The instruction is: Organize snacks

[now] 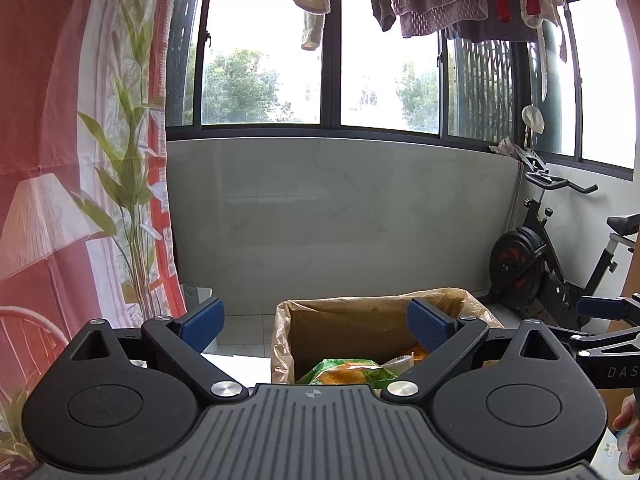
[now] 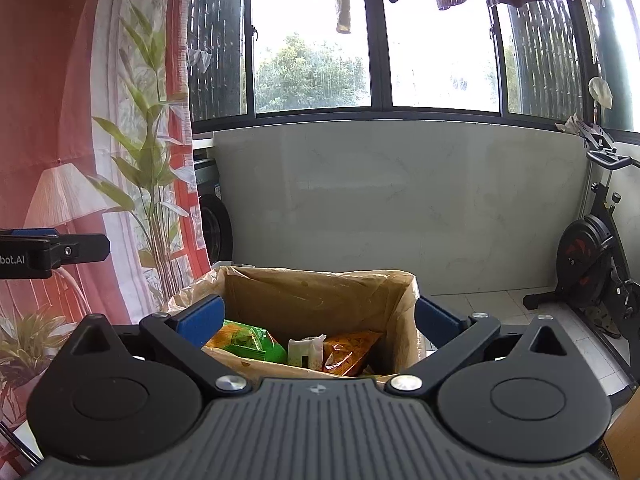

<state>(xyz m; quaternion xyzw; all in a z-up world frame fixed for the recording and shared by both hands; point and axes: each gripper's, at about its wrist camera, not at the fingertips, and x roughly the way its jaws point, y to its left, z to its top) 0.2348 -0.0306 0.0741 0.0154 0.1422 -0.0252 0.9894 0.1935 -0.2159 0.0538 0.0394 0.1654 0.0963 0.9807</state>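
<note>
Blue-padded tongs [image 1: 316, 328] [image 2: 318, 322] wide apart, empty.

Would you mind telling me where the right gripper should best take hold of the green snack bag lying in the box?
Probably by the upper edge of the green snack bag, coming down from above through the open top of the box. The bag lies tilted against the box's left wall, with its lower part tucked beside the white packet. The right gripper is already open.

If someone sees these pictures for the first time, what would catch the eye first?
Probably the lined box at bottom centre, with a green snack bag and an orange one inside. Both grippers, left and right, are open and empty before it. An exercise bike stands at right under the bright windows.
</note>
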